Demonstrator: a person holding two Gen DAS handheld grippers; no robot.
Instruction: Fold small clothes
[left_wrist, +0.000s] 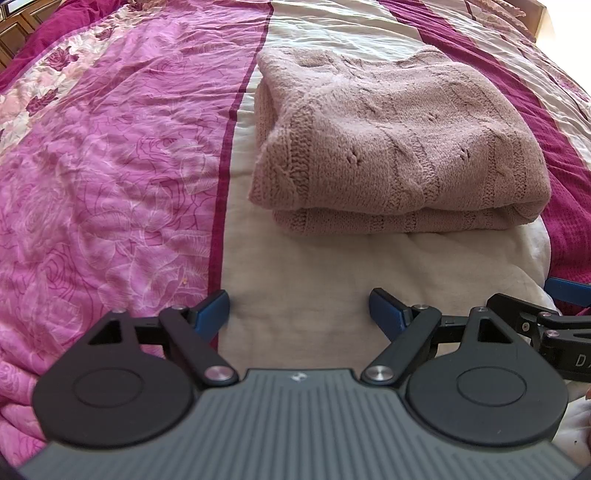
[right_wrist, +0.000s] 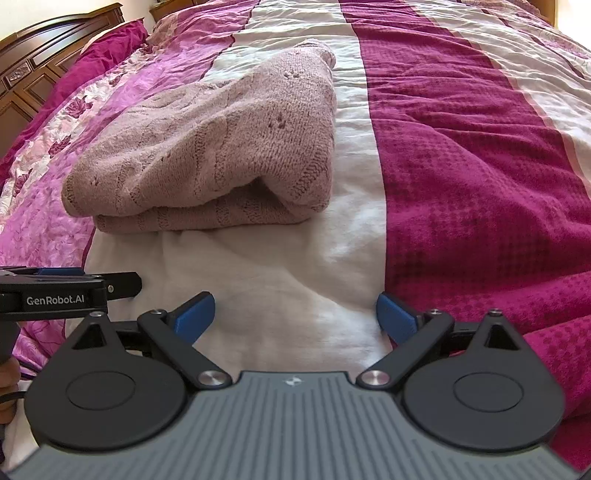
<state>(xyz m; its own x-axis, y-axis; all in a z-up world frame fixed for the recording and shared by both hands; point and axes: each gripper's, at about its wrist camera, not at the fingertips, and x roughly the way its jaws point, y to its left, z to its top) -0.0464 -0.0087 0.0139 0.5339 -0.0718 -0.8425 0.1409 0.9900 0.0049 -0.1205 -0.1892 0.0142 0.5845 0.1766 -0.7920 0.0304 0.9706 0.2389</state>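
A dusty-pink knitted sweater (left_wrist: 399, 144) lies folded in a thick rectangle on the cream stripe of the bedspread; it also shows in the right wrist view (right_wrist: 207, 147), left of centre. My left gripper (left_wrist: 299, 310) is open and empty, held a little short of the sweater's near folded edge. My right gripper (right_wrist: 295, 314) is open and empty too, near the sweater's right corner and short of it. The right gripper's body (left_wrist: 535, 321) shows at the right edge of the left wrist view, and the left gripper's body (right_wrist: 66, 291) shows at the left edge of the right wrist view.
The bedspread has a pink floral band (left_wrist: 110, 166) on the left, a cream stripe (right_wrist: 295, 258) in the middle and a dark magenta textured band (right_wrist: 480, 184) on the right. A dark wooden headboard (right_wrist: 37, 62) stands at the far left.
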